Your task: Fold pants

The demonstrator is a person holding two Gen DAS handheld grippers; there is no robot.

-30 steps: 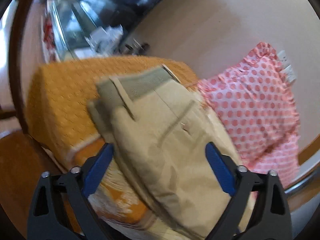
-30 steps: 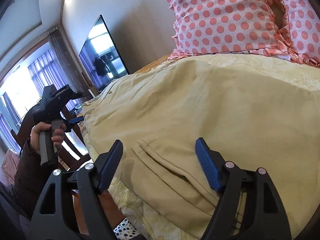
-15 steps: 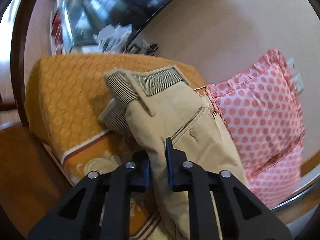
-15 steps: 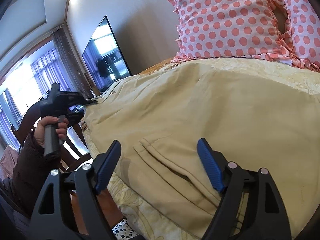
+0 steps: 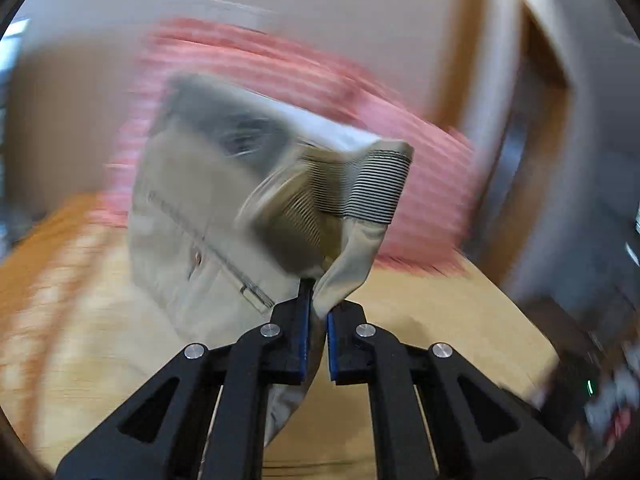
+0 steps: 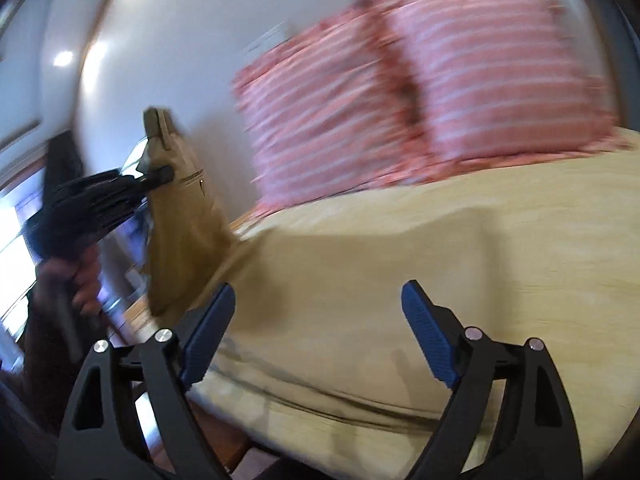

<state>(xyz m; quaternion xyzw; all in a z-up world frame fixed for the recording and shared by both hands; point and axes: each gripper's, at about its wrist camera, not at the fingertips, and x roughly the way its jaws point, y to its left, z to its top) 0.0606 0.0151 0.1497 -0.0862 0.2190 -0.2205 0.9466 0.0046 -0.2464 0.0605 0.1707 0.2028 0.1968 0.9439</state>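
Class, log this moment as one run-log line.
left hand-held gripper: shut on pants, waistband lifted | right hand-held gripper: open, over pants

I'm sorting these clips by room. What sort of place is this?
Most likely a bedroom: pink pillows lean against the wall at the head of a bed, where the left gripper lifts khaki pants.

Motion blur is smearing pretty much everything here. The pink pillows [image 6: 420,96] are showing as streaks, so their pattern is unreadable. The pants [image 5: 224,216] are blurring along the waistband, and the left gripper [image 5: 316,312] is hiding the pinched cloth. The frame's bottom edge is cutting off the bedspread [image 6: 500,240].
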